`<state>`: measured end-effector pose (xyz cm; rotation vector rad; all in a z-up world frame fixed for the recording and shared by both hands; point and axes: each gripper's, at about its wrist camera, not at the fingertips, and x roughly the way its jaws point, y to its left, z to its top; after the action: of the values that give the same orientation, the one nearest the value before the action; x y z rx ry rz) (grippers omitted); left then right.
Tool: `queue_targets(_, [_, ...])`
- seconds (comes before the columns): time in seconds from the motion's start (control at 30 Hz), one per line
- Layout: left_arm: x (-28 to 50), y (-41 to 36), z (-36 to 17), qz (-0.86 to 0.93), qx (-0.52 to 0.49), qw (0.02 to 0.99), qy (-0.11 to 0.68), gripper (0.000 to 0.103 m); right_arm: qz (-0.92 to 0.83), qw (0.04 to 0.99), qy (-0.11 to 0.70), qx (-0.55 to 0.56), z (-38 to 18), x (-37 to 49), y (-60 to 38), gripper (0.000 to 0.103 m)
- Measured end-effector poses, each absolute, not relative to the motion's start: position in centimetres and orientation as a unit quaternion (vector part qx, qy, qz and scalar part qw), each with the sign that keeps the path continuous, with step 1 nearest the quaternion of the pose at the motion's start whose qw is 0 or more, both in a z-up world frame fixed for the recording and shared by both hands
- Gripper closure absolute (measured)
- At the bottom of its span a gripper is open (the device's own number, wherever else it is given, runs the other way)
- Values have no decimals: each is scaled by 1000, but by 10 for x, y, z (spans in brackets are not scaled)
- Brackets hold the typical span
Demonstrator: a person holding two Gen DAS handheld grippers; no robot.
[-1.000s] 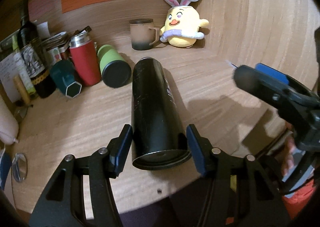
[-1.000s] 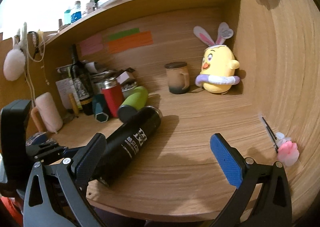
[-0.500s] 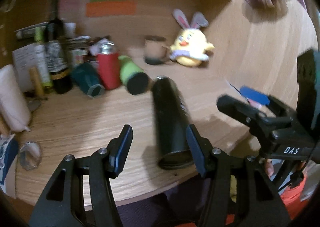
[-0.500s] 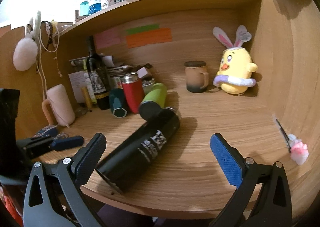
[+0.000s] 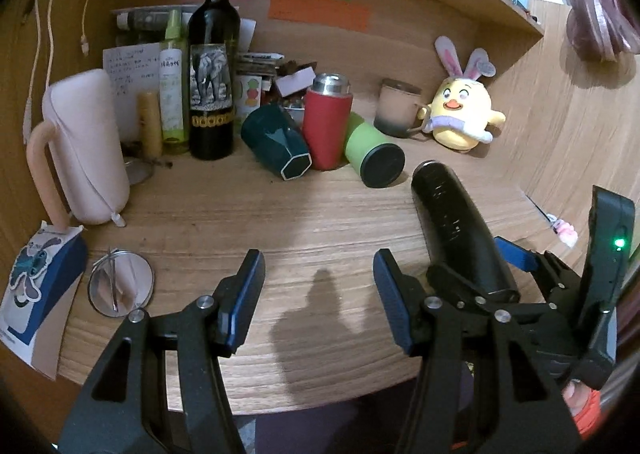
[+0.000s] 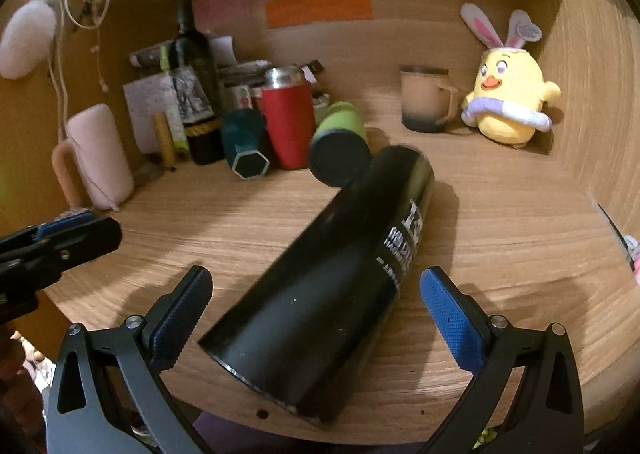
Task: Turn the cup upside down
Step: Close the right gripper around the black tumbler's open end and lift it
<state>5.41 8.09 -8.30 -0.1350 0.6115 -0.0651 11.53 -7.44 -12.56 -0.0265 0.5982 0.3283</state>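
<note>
A tall black cylindrical cup (image 6: 332, 278) with white lettering lies on its side on the wooden desk (image 6: 500, 214), its near end at the front edge. My right gripper (image 6: 316, 302) is open with its blue pads on either side of the cup's lower half, not touching it. In the left wrist view the cup (image 5: 456, 230) lies to the right, with the right gripper (image 5: 516, 266) around its near end. My left gripper (image 5: 320, 290) is open and empty over bare desk, left of the cup.
Behind the cup are a lying green cup (image 6: 340, 146), a red flask (image 6: 288, 118), a lying teal cup (image 6: 244, 146), a wine bottle (image 5: 212, 66), a beige mug (image 6: 428, 102) and a yellow plush chick (image 6: 508, 94). A pink mug (image 5: 84, 150) and a small mirror (image 5: 120, 286) are at left.
My left gripper has let go of the black cup and moved left, away from it. My right gripper has moved in so that its open fingers straddle the cup.
</note>
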Motion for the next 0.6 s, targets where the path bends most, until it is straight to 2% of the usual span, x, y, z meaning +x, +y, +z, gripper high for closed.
queue_targets(0.13, [57,76,-85,-37,-65,951,299,47,154,944,293,-14,-132,117,-78,1])
queue_targets(0.23, [57,72,-86,-44,-64,951,298,47,158,944,288,-17,-133,113,-82,6])
queue_targets(0.6, [55,46,-79,-68,-40,954,291,47,136,950,282,-14,-136,98,-111,38])
